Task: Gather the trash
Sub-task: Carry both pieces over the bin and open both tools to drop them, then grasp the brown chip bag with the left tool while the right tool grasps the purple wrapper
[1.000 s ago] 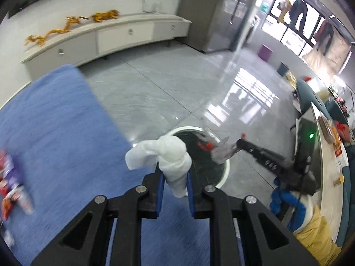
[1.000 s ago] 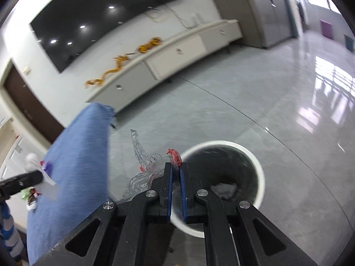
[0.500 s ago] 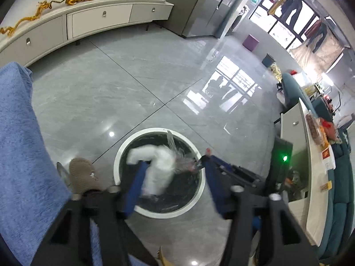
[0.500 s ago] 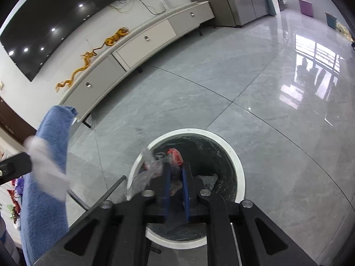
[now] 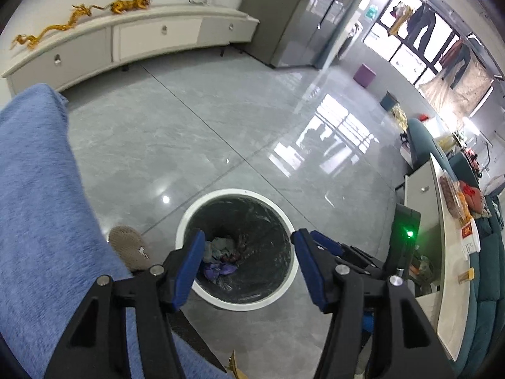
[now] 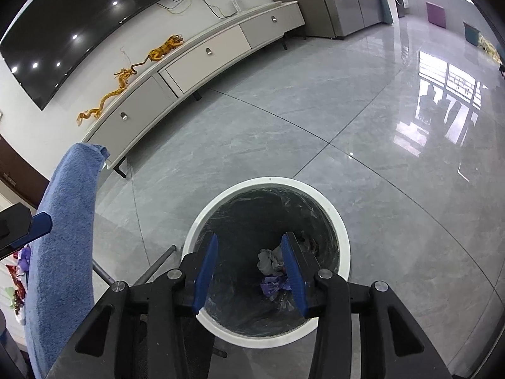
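Both claws hang over the round white-rimmed waste bin [image 6: 342,240] with its dark plastic liner: the left gripper [image 5: 247,270] stands with its blue pads apart and nothing between them, and the right gripper [image 6: 249,276] is opening its jaws, also bare of any load. Straight below and ahead of the right claw, at the bottom of the bin, lie the crumpled scraps of trash [image 6: 273,267], pale grey tissue and a purple wrapper, clear of both pads. More litter, small bright foil wrappers [image 6: 15,279], sits far off to the left of the right claw, beyond the blue terry towel [image 6: 68,230] draped over a table edge; the left claw's own tip shows there at the frame edge. Just left of the left claw a beige knitted slipper [image 5: 129,248] rests on the grey floor. Judging by their look, the wrappers will be nearly weightless, soft and crackly, with a slick foil skin that can slide out of a shallow pinch. A sensible hold would be across a bunched fold or a crimped end seam, pads closing fully, rather than on a flat face. Tissue, by contrast, should compress and grip easily anywhere.
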`<control>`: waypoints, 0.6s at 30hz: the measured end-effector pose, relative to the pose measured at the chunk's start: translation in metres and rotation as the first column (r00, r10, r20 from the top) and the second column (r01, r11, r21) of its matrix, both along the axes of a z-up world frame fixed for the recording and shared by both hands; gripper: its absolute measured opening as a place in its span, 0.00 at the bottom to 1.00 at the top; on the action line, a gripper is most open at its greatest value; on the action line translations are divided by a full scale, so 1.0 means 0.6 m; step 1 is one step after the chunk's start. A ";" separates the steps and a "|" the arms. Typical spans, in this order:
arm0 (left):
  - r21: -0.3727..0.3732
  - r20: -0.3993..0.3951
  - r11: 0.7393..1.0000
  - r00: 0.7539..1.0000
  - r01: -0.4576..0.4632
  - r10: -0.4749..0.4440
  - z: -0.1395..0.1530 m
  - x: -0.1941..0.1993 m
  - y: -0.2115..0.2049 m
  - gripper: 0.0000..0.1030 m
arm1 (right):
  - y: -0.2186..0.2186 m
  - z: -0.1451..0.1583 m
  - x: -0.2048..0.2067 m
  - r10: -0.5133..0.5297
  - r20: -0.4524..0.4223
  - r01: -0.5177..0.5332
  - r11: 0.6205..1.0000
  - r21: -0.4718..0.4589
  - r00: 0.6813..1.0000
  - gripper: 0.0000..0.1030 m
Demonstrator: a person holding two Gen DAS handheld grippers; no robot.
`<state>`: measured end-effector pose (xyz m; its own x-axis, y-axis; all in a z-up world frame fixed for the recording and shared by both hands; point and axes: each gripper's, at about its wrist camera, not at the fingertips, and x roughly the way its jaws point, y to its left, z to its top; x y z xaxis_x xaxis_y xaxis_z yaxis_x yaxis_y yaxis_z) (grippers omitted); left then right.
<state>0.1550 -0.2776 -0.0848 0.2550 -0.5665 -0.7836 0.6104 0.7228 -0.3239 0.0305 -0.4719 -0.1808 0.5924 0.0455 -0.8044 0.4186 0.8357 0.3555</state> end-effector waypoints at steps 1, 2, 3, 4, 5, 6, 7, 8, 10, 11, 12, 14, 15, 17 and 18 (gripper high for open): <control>-0.005 0.012 1.000 1.000 -0.007 0.007 0.004 -0.001 0.009 0.56 | 0.004 0.007 -0.002 0.002 0.006 -0.002 1.000 -0.003 1.000 0.39; -0.010 0.038 1.000 0.999 -0.022 0.022 0.012 -0.008 0.022 0.56 | 0.005 0.011 -0.003 0.003 0.011 -0.003 1.000 -0.004 1.000 0.39; -0.013 0.061 0.999 0.998 -0.032 0.032 0.019 -0.013 0.033 0.56 | 0.008 0.017 -0.004 0.005 0.015 -0.005 1.000 -0.008 1.000 0.39; -0.014 0.079 0.999 0.996 -0.039 0.040 0.025 -0.018 0.042 0.56 | 0.012 0.023 -0.006 0.007 0.018 -0.006 1.000 -0.013 1.000 0.39; -0.015 0.092 0.999 0.995 -0.045 0.046 0.032 -0.023 0.051 0.56 | 0.016 0.030 -0.007 0.009 0.022 -0.008 1.000 -0.018 1.000 0.39; -0.017 0.098 0.999 0.994 -0.047 0.048 0.038 -0.026 0.057 0.56 | 0.020 0.037 -0.009 0.010 0.027 -0.009 1.000 -0.023 1.000 0.39; -0.017 0.102 0.999 0.993 -0.050 0.051 0.044 -0.031 0.068 0.56 | 0.025 0.044 -0.011 0.012 0.033 -0.011 1.000 -0.028 0.999 0.39; -0.016 0.103 0.999 0.993 -0.050 0.051 0.048 -0.035 0.078 0.56 | 0.030 0.050 -0.013 0.014 0.037 -0.013 0.999 -0.033 0.999 0.39; -0.013 0.111 0.999 0.993 -0.050 0.051 0.058 -0.045 0.095 0.56 | 0.042 0.066 -0.016 0.021 0.045 -0.019 0.999 -0.044 0.999 0.39; -0.014 0.119 0.998 0.991 -0.055 0.056 0.063 -0.048 0.107 0.56 | 0.047 0.073 -0.016 0.025 0.048 -0.023 0.999 -0.047 0.999 0.39; -0.016 0.124 0.998 0.990 -0.059 0.060 0.067 -0.051 0.118 0.56 | 0.055 0.081 -0.017 0.032 0.051 -0.029 0.998 -0.054 0.998 0.39; -0.023 0.128 0.997 0.989 -0.070 0.073 0.075 -0.058 0.141 0.56 | 0.070 0.098 -0.017 0.046 0.058 -0.042 0.997 -0.069 0.997 0.39; -0.030 0.128 0.997 0.989 -0.077 0.080 0.081 -0.060 0.155 0.56 | 0.078 0.107 -0.018 0.054 0.063 -0.049 0.996 -0.076 0.997 0.39; -0.035 0.136 0.995 0.986 -0.097 0.101 0.089 -0.065 0.184 0.56 | 0.096 0.129 -0.017 0.069 0.073 -0.062 0.994 -0.095 0.995 0.39; -0.042 0.140 0.993 0.984 -0.107 0.112 0.094 -0.067 0.202 0.56 | 0.104 0.137 -0.016 0.076 0.076 -0.068 0.992 -0.103 0.994 0.39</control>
<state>0.1146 -0.1565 -0.0286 0.4243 -0.5550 -0.7156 0.5701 0.7776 -0.2651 0.0211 -0.4097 -0.0988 0.6525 0.0119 -0.7577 0.3301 0.8956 0.2984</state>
